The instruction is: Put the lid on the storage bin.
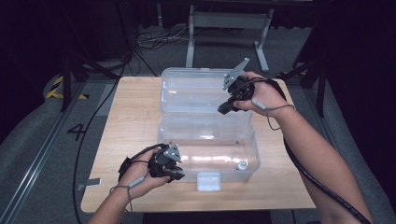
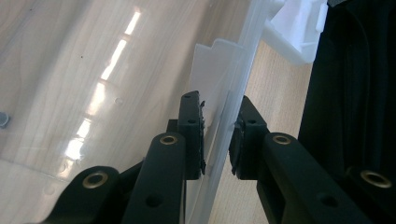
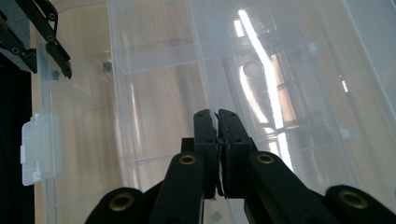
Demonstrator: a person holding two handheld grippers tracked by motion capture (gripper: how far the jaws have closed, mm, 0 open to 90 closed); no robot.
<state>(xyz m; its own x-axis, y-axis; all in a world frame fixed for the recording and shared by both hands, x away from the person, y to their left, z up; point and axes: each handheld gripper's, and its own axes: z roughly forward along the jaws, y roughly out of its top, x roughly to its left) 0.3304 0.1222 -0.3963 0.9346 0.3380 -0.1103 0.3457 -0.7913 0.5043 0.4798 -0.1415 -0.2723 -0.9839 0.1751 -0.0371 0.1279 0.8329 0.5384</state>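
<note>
Clear plastic box [image 1: 208, 154], lid [image 1: 196, 93] open, mid-tabletop: one small metal piece [image 1: 242, 164] inside, front right corner. My left gripper [image 2: 218, 140] clamps the front wall; my right gripper [image 3: 217, 135] stands closed, empty, over the lid.

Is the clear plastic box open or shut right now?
Open. The lid is swung back past the box and the inside is exposed. The right gripper is over the rear edge, the left gripper clamps the front wall.
</note>
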